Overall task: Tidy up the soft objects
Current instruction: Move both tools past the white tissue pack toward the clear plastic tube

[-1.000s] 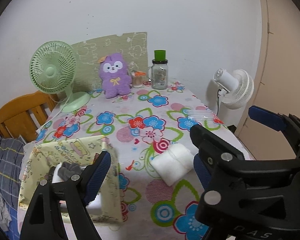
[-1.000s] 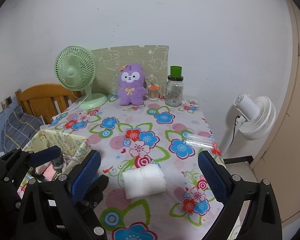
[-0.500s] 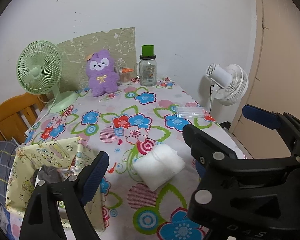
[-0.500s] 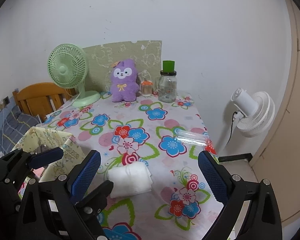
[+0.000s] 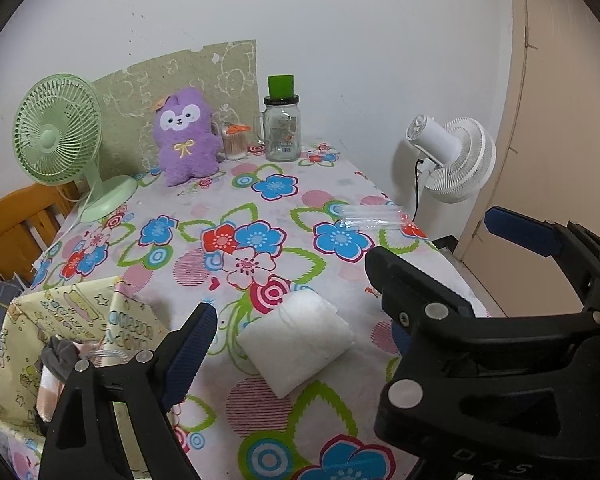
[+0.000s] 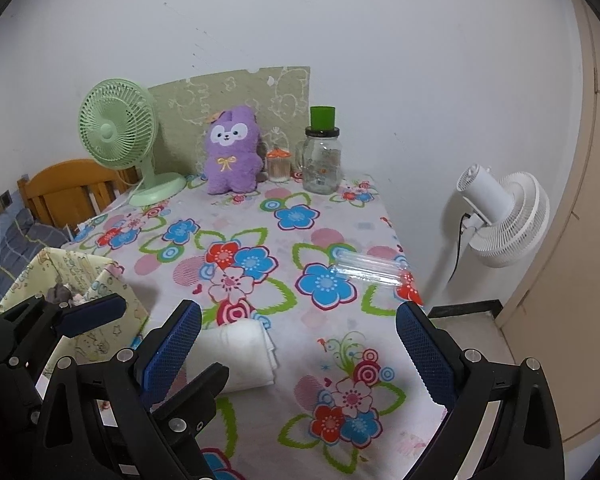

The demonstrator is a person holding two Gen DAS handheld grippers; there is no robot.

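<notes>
A folded white towel (image 5: 296,340) lies on the flowered tablecloth near the front; it also shows in the right wrist view (image 6: 240,354). A yellow patterned fabric box (image 5: 60,320) stands at the table's left front with grey and pink soft items inside, also seen in the right wrist view (image 6: 76,280). A purple plush toy (image 5: 184,136) sits at the back, also seen in the right wrist view (image 6: 230,152). My left gripper (image 5: 300,344) is open above the towel. My right gripper (image 6: 300,352) is open and empty, just right of the towel.
A green desk fan (image 5: 60,136), a glass jar with a green cup on top (image 5: 282,126) and a small toothpick jar (image 5: 235,142) stand at the back. A clear plastic sleeve (image 5: 370,216) lies near the right edge. A white fan (image 5: 452,160) stands beyond the table. A wooden chair (image 5: 16,224) is left.
Both grippers have shifted, so the towel and box now sit further left and nearer in the views. Both grippers stay open and empty.
</notes>
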